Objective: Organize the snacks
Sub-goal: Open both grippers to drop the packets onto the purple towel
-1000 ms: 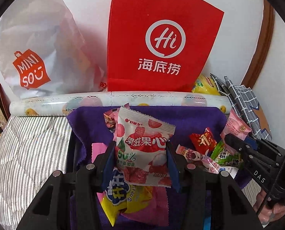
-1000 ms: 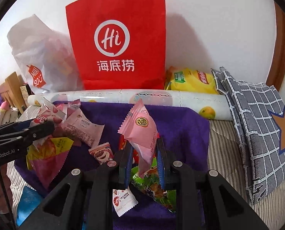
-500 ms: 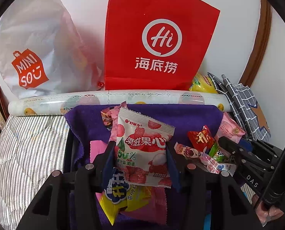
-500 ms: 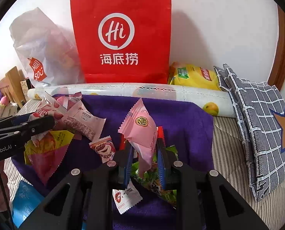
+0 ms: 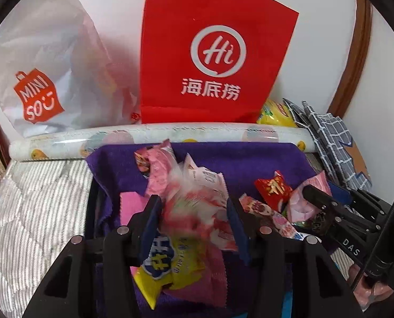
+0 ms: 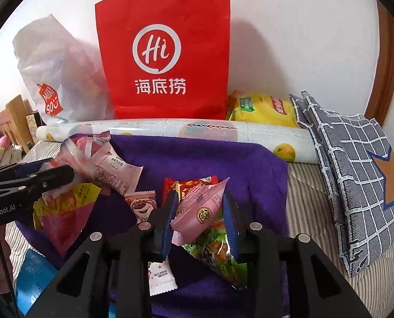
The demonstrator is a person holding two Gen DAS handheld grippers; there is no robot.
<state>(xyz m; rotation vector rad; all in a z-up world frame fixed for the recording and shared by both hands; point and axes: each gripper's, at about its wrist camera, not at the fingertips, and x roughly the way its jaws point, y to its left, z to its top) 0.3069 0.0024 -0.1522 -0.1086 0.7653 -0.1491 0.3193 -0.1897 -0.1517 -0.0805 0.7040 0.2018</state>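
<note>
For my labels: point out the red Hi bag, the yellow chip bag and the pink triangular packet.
red Hi bag [image 6: 167, 79]: right wrist view, front panel.
yellow chip bag [image 6: 263, 110]: right wrist view, front face.
pink triangular packet [image 6: 199, 209]: right wrist view, middle.

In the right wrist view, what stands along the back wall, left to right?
White Miniso bag → red Haidilao paper bag → yellow chip bag → grey checked cushion.
</note>
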